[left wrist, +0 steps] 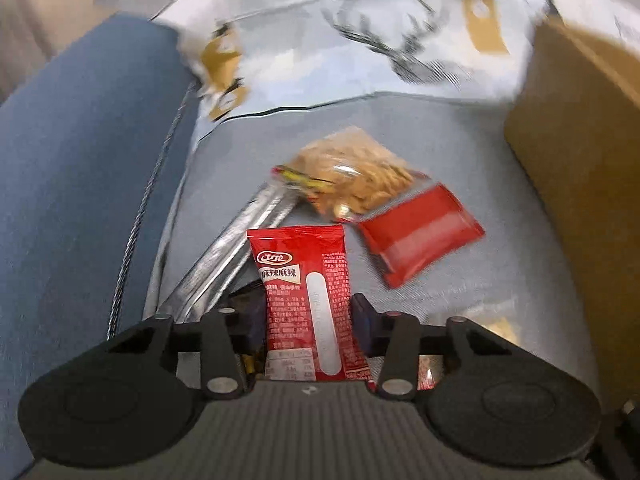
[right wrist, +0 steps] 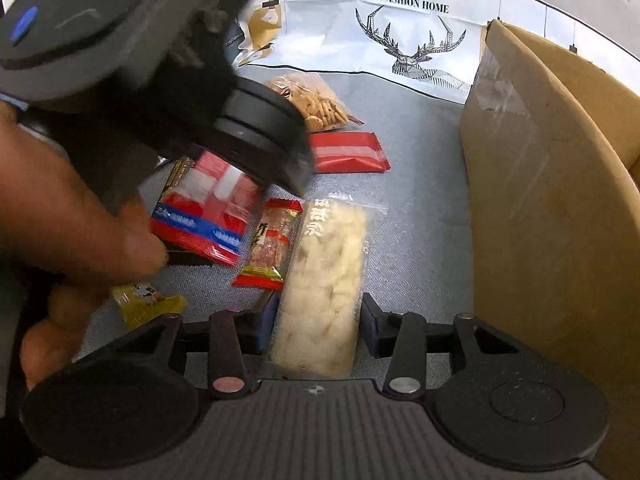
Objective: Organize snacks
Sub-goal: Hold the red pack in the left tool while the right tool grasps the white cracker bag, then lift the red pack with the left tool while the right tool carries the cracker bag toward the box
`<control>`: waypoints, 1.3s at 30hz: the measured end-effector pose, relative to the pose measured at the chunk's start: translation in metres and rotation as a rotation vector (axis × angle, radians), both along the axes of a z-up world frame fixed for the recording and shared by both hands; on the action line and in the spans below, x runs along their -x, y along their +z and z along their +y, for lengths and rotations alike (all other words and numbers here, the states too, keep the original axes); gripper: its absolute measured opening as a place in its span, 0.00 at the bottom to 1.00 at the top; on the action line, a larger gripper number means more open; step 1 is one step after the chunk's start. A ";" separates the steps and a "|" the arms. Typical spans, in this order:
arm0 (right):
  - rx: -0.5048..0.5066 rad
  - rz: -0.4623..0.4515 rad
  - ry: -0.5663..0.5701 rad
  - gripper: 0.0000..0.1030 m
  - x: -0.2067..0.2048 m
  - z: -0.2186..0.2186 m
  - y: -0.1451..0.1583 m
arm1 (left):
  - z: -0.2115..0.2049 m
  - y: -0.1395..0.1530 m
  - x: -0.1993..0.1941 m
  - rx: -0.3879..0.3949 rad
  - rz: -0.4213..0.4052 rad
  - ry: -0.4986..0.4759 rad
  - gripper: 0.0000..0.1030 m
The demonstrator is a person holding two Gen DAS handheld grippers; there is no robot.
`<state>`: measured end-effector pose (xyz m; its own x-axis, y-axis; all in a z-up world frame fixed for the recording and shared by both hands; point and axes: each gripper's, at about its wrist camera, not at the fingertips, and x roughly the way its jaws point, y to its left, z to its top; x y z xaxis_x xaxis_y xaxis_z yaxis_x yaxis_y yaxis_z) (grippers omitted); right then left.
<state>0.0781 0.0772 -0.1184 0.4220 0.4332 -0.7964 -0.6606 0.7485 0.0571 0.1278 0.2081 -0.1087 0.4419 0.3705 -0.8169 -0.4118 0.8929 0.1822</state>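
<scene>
My left gripper (left wrist: 308, 320) is shut on a red spicy-snack packet (left wrist: 308, 300) and holds it upright above the grey cloth. Beyond it lie a silver packet (left wrist: 236, 248), a clear bag of crackers (left wrist: 352, 172) and a flat red packet (left wrist: 420, 232). My right gripper (right wrist: 316, 320) is shut on a long clear bag of pale puffed snack (right wrist: 324, 280). The left gripper's body (right wrist: 160, 60) and the hand holding it fill the upper left of the right wrist view. Under it lie a red and blue packet (right wrist: 208, 216), a small red-ended snack (right wrist: 270, 244) and a yellow packet (right wrist: 144, 304).
A brown cardboard box (right wrist: 540, 200) stands on the right, its wall also showing in the left wrist view (left wrist: 580, 160). A white cloth with a deer print (right wrist: 420, 44) hangs at the back. A blue cushion (left wrist: 80, 160) with a cable lies on the left.
</scene>
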 end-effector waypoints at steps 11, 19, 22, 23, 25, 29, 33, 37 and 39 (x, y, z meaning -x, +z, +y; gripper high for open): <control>-0.057 -0.020 0.007 0.37 0.012 -0.009 0.014 | 0.040 0.020 0.046 0.268 -0.106 0.092 0.46; -0.016 0.030 0.006 0.39 0.009 -0.005 0.003 | 0.034 0.003 0.042 0.233 0.007 0.075 0.54; -0.014 0.026 0.005 0.39 0.007 -0.005 0.002 | 0.031 0.000 0.038 0.222 0.025 0.059 0.54; -0.013 0.023 0.006 0.39 0.007 -0.005 0.002 | 0.031 -0.001 0.037 0.219 0.026 0.055 0.51; -0.011 0.019 0.009 0.38 0.008 -0.004 0.001 | 0.032 0.001 0.037 0.220 0.019 0.056 0.48; -0.016 0.002 0.009 0.37 0.010 -0.006 0.004 | 0.032 0.006 0.040 0.214 0.002 0.062 0.45; -0.054 -0.038 0.003 0.36 0.013 -0.013 0.013 | 0.027 0.018 0.045 0.205 -0.045 0.049 0.45; -0.069 -0.097 0.018 0.36 0.021 -0.018 0.026 | 0.020 0.029 0.053 0.199 -0.083 0.030 0.45; -0.070 -0.119 0.026 0.36 0.025 -0.020 0.032 | 0.018 0.033 0.056 0.195 -0.096 0.028 0.45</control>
<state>0.0532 0.0571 -0.0862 0.4992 0.4984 -0.7088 -0.6853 0.7277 0.0291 0.0715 0.2256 -0.0757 0.5128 0.2228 -0.8291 -0.4443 0.8952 -0.0342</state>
